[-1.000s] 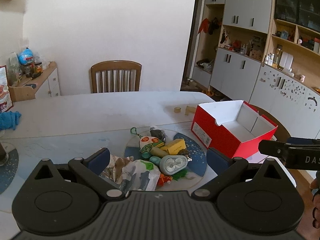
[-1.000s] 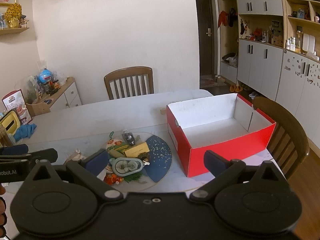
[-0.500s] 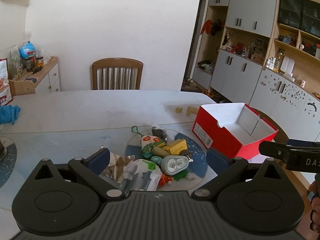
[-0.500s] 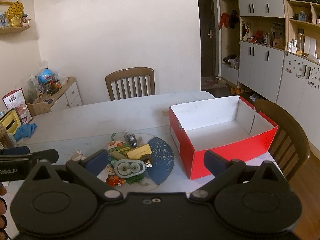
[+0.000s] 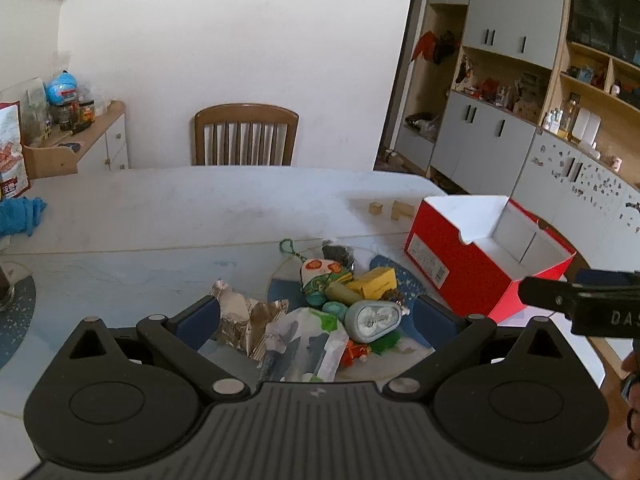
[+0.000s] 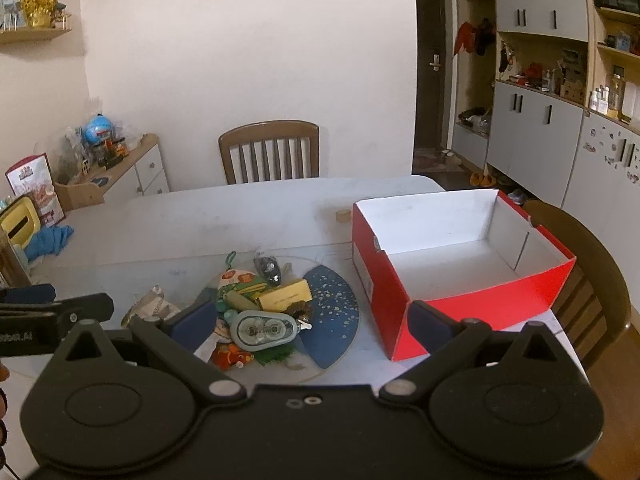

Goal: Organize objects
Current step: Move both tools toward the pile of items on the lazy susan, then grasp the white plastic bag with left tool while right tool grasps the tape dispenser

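Red box [image 6: 460,268] open on white table [image 6: 240,216], right of jumbled pile [image 6: 260,312] on glass disc [image 6: 336,344]: yellow carton [image 6: 285,295], grey oval case [image 6: 265,330], foil wrapper [image 5: 240,320]. Above pile, left gripper [image 5: 318,322] and right gripper [image 6: 312,326], both spread wide, holding nothing. Behind, wooden chair [image 6: 270,152].

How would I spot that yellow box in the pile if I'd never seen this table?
Start at the red box on the white table; just left of it a heap of small things lies on a round glass plate. The yellow box sits near the heap's middle, behind the grey oval gadget. It is the only plain yellow, straight-edged block there.
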Available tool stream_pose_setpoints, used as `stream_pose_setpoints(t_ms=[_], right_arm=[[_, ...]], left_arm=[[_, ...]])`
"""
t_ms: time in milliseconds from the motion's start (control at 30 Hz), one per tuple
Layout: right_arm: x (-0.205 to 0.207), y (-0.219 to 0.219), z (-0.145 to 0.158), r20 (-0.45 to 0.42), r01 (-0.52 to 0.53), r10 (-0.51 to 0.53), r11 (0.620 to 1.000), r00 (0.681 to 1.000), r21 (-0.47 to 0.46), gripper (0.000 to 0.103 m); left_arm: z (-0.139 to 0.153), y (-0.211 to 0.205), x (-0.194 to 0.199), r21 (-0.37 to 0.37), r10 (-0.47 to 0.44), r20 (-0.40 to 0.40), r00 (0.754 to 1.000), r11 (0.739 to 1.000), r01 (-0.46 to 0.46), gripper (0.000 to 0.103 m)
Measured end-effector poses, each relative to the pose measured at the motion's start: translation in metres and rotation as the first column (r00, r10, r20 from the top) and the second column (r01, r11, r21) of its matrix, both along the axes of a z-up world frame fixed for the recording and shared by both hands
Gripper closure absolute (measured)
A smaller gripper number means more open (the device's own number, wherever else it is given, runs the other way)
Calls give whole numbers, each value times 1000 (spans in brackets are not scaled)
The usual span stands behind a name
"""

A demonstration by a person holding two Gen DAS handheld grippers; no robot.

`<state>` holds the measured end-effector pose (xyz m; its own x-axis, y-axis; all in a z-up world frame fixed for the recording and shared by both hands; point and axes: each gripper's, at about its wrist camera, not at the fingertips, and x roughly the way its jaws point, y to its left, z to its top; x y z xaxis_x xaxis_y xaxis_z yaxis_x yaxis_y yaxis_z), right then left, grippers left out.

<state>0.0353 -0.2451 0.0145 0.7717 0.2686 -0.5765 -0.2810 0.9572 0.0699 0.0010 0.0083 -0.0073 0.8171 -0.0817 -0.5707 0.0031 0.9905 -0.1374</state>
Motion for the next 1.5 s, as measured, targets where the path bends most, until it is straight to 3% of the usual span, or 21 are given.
stream_pose_setpoints(t_ms=[367,633,867,1133,1500], right_arm=[[24,12,-22,-63,-47,44,998,997,-42,2],[51,21,-47,-117,-94,87,994,989,-53,2],[80,35,-72,-161,-151,140,987,977,-57,2],[107,59,-97,-203,-262,244,963,948,-67,3],[125,85,-119,-242,-336,304,936,921,-105,5]], left_arm=[[-35,-6,15,21,-70,-46,997,997,71,0],[-64,1,35,28,-23,-118,993,999,26,0],[-83,-5,55,84,-6,-168,986,996,21,0],[-103,-9,65,108,0,-230,973,994,25,0],[-114,-8,70,105,12,-248,969,994,15,2]])
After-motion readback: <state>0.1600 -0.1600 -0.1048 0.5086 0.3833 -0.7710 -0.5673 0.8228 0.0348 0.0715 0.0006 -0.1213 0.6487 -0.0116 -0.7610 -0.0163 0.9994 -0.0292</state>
